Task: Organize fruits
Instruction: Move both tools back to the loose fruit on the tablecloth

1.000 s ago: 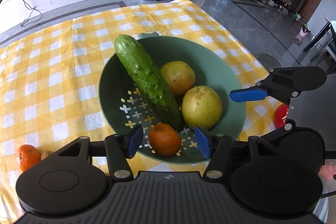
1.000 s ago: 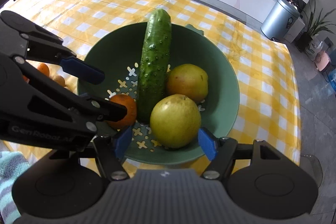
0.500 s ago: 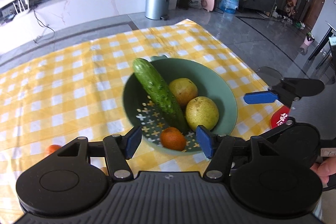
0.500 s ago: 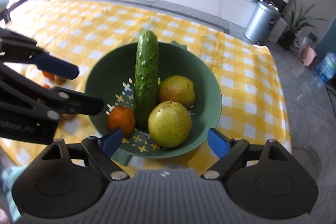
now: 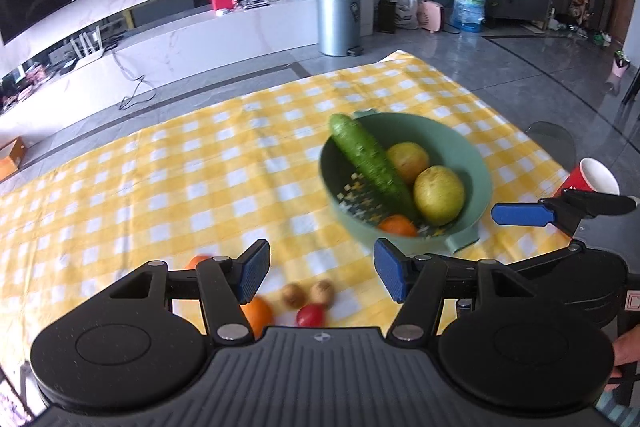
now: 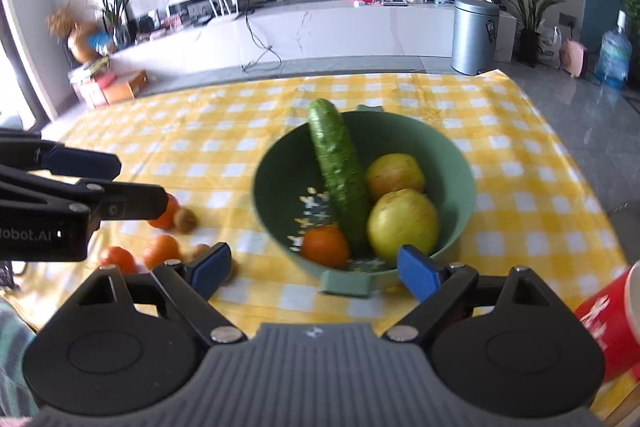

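Observation:
A green colander bowl (image 5: 474, 157) (image 6: 460, 167) sits on the yellow checked cloth and holds a cucumber (image 5: 372, 163) (image 6: 338, 163), two yellow-green round fruits (image 5: 438, 195) (image 6: 402, 221) and an orange (image 5: 398, 226) (image 6: 325, 246). My left gripper (image 5: 320, 271) hovers open and empty over loose fruit left of the bowl: an orange (image 5: 258, 309), a red tomato (image 5: 310, 315) and two small brown fruits (image 5: 292, 295). Just short of the bowl's near handle, my right gripper (image 6: 314, 269) is held open with nothing between its pads.
A red cup (image 6: 608, 315) (image 5: 592, 179) stands right of the bowl near the table edge. More small oranges (image 6: 162, 251) and a brown fruit (image 6: 185, 219) lie on the cloth under the left gripper's fingers (image 6: 80, 163). The cloth's far half is bare.
Both grippers have drawn back and up from the bowl. The right jaws widened away from the yellow-green fruit, which stays in the bowl. The loose fruit left of the bowl came into view.

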